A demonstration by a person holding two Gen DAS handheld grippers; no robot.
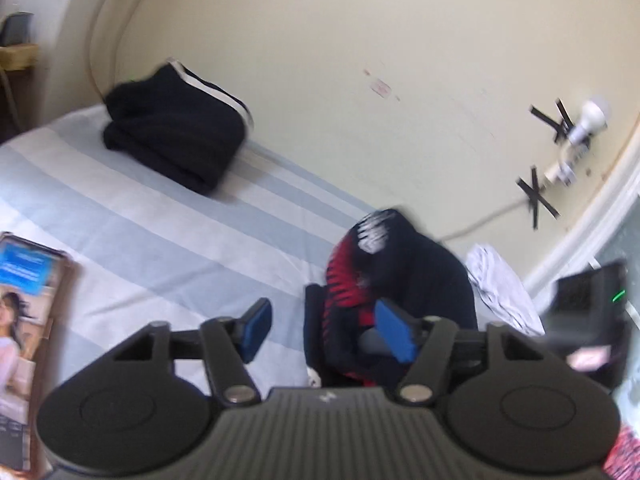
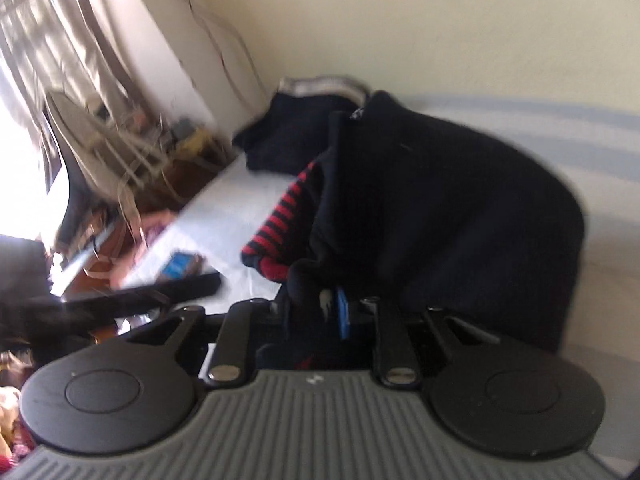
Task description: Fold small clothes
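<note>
A bed with a pale blue-and-white striped sheet (image 1: 160, 216) stands against a cream wall (image 1: 360, 40), and a bare bulb (image 1: 592, 114) is fixed to that wall with crossed strips of black tape. On the sheet, close to the wall, lies a folded dark garment with white side stripes (image 1: 176, 132). A phone with a lit screen (image 1: 24, 264) lies on the sheet well apart from that folded garment, toward the near edge. A crumpled white cloth (image 1: 500, 284) sits by the wall's skirting.

The left gripper (image 1: 324, 328) hovers above the sheet with its blue-padded fingers spread wide, holding nothing. Just beyond its right finger hangs the navy garment with red stripes (image 1: 400, 276), bunched and lifted off the sheet, white lettering showing near its top.

In the right wrist view, the right gripper (image 2: 320, 312) is pinched on that same navy garment (image 2: 440, 208); dark fabric fills the gap between the fingers, and the cloth drapes forward across the sheet with a red-striped sleeve hanging to the side. Beyond it sits the folded dark garment (image 2: 304, 136), with curtains (image 2: 60, 40) in the background.
</note>
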